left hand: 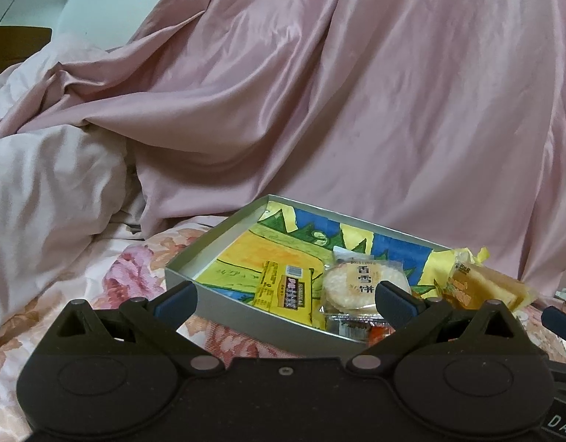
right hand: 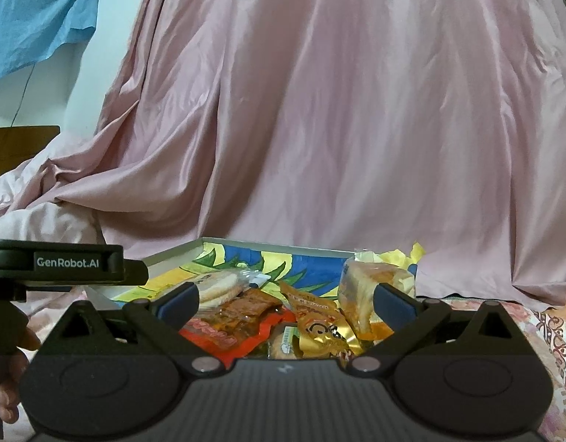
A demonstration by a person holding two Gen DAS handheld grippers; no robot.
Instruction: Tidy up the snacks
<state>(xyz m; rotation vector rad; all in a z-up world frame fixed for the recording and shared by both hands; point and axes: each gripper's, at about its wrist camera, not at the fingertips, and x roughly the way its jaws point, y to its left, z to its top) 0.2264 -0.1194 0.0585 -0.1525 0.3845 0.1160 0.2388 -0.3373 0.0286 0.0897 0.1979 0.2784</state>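
A shallow grey box (left hand: 194, 254) with a colourful drawing inside lies on the bed; it also shows in the right wrist view (right hand: 172, 254). In it are a yellow snack bar (left hand: 283, 291), a round rice cracker pack (left hand: 356, 283), a bread pack (left hand: 482, 283) leaning on the right wall, and red-orange packets (right hand: 224, 328). A gold packet (right hand: 320, 324) and the bread pack (right hand: 367, 287) lie between the right fingers. My left gripper (left hand: 285, 300) is open and empty, just before the box's near wall. My right gripper (right hand: 285, 300) is open and empty over the snacks.
Pink satin bedding (left hand: 356, 110) rises behind the box. A floral bedsheet (left hand: 98, 294) lies under it. A pale pillow (left hand: 43, 202) is at the left. The left gripper's body (right hand: 62, 261) and the person's hand (right hand: 10, 386) show at the left of the right wrist view.
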